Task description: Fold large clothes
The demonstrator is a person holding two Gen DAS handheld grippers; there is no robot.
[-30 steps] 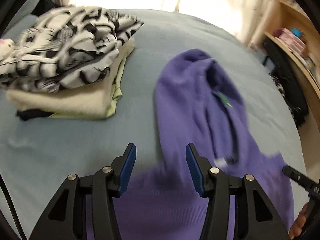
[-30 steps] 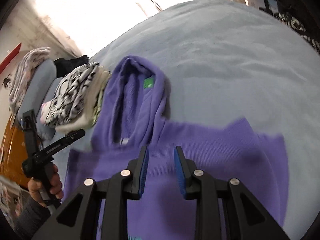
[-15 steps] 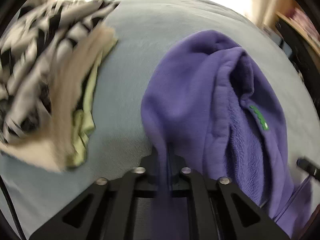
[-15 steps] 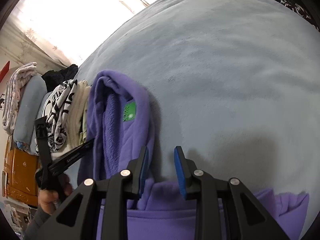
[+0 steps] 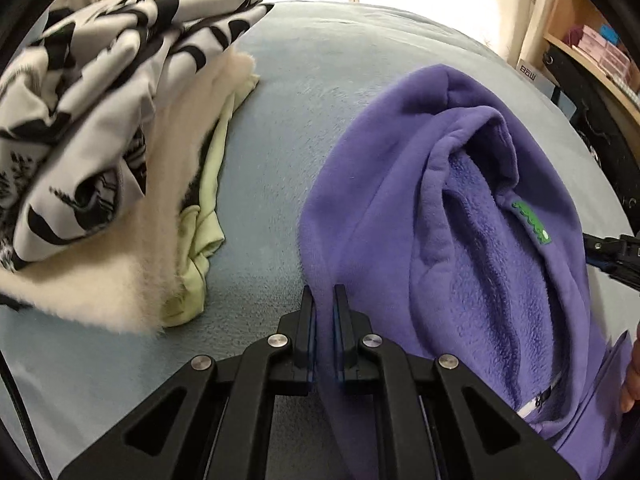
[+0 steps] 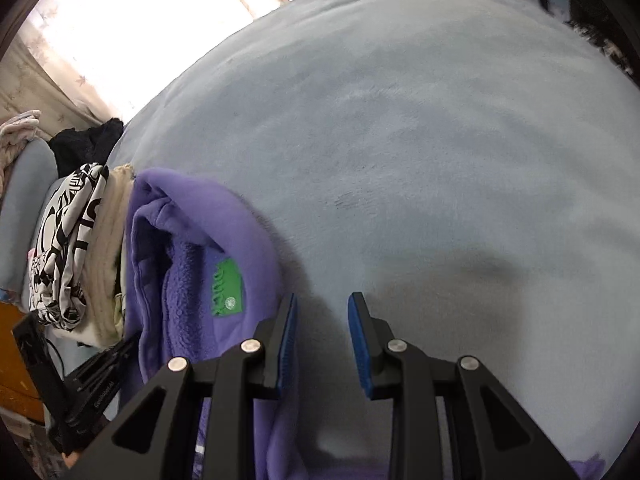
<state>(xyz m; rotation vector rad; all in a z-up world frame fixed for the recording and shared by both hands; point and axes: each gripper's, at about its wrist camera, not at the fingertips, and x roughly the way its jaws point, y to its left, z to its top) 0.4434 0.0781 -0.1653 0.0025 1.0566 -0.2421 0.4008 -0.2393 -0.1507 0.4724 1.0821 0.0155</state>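
Observation:
A purple fleece hoodie (image 5: 460, 240) with a green neck label lies on the light blue bed (image 5: 328, 80), hood pointing away. My left gripper (image 5: 324, 304) is shut on the hoodie's left edge near the hood base. In the right wrist view the hoodie (image 6: 192, 264) lies at the lower left. My right gripper (image 6: 322, 312) is open and empty over the bedcover, its left finger touching or just beside the hoodie's right edge. The right gripper's tip (image 5: 608, 252) also shows at the right edge of the left wrist view.
A stack of folded clothes (image 5: 104, 152), with a black-and-white patterned piece on top and cream and pale green ones below, lies left of the hoodie. It also shows in the right wrist view (image 6: 76, 256). Wooden shelves (image 5: 592, 52) stand at the right. Curtains hang behind the bed.
My left gripper went from open over the hoodie's body to shut on its left edge by the hood. My right gripper moved forward past the hoodie's body to beside the hood and stayed open.

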